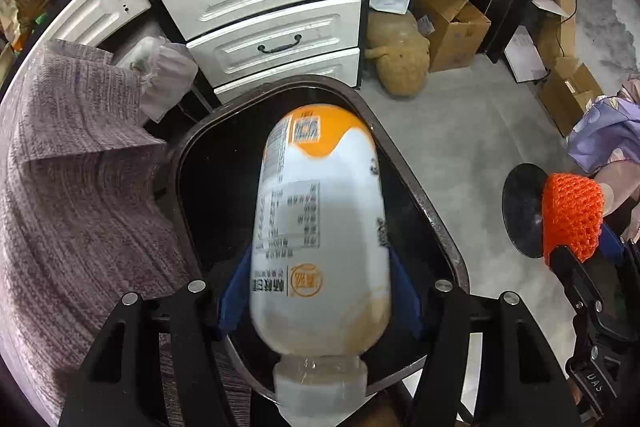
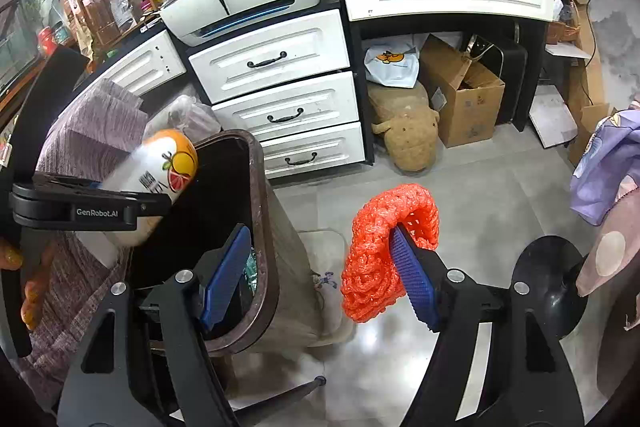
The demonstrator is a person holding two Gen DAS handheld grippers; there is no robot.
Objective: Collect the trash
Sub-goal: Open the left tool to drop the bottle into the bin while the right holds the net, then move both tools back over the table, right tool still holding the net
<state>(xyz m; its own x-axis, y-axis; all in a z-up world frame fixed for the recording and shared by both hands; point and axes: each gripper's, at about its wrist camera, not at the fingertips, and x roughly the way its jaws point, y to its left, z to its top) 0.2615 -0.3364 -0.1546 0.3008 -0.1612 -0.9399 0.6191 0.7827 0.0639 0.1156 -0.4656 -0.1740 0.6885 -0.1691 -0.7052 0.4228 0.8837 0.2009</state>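
The left claw [image 1: 320, 291] grips a white plastic drink bottle with an orange end and printed label [image 1: 320, 227], its blue pads pressed on either side of the body, cap toward the camera and orange base pointing down into the dark brown plastic trash bin with a black liner [image 1: 424, 187]. The bottle hangs directly over the bin's mouth, so this reads as the drop step.

The right claw [image 2: 320, 275] stands wide apart with nothing clamped between its pads; a crumpled orange foam-net fruit sleeve [image 2: 384, 251] is draped over its right-hand blue finger [image 2: 412, 283] (hooked there, not pinched, as far as the right wrist view shows). It hovers over the grey tiled floor [image 2: 480, 195] just beside the bin's outer wall, not yet above the opening.

To do the drop well, I would keep the bottle centred over the liner and clear of the rim nearest the white drawer cabinet [image 1: 272, 23], then part the pads fully so it falls base-first. The purple-grey knitted cloth [image 1: 80, 167] crowds the bin's left side, so the left claw should withdraw straight up rather than sideways. The net sleeve will need the right claw brought over the mouth and tilted or shaken, since opening alone may not free something that merely hangs on one finger.
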